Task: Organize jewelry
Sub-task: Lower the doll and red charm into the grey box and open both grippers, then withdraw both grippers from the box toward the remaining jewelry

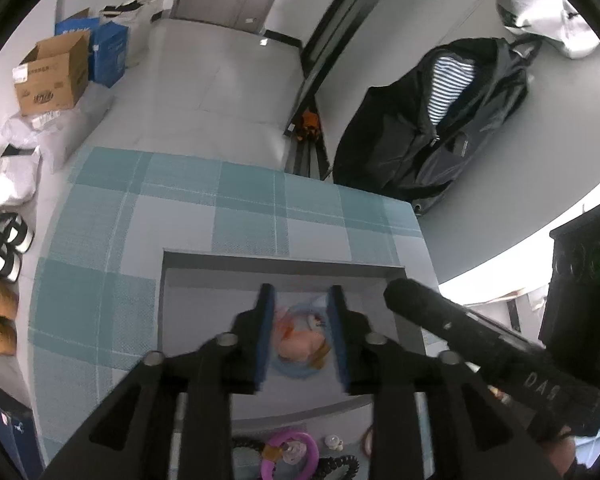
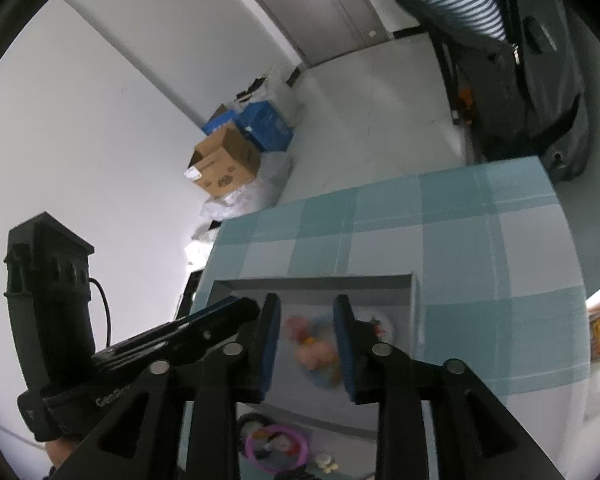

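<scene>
A grey tray (image 1: 284,266) sits on a teal checked tablecloth (image 1: 180,208). In it lies a pale blue bracelet with pink and orange charms (image 1: 300,340), seen also in the right wrist view (image 2: 316,354). My left gripper (image 1: 300,304) is open and hovers above the tray, its fingers either side of the bracelet. My right gripper (image 2: 306,312) is open too, just beside the left one (image 2: 220,316) over the same tray (image 2: 312,284). In front of the tray lie a purple ring bracelet (image 1: 290,456) and a black coiled band (image 1: 340,466).
Cardboard and blue boxes (image 1: 56,72) stand on the floor at the far left, with shoes (image 1: 0,248) by the table. A black bag with a striped lining (image 1: 440,120) leans at the far right. The table edge (image 1: 420,232) is close on the right.
</scene>
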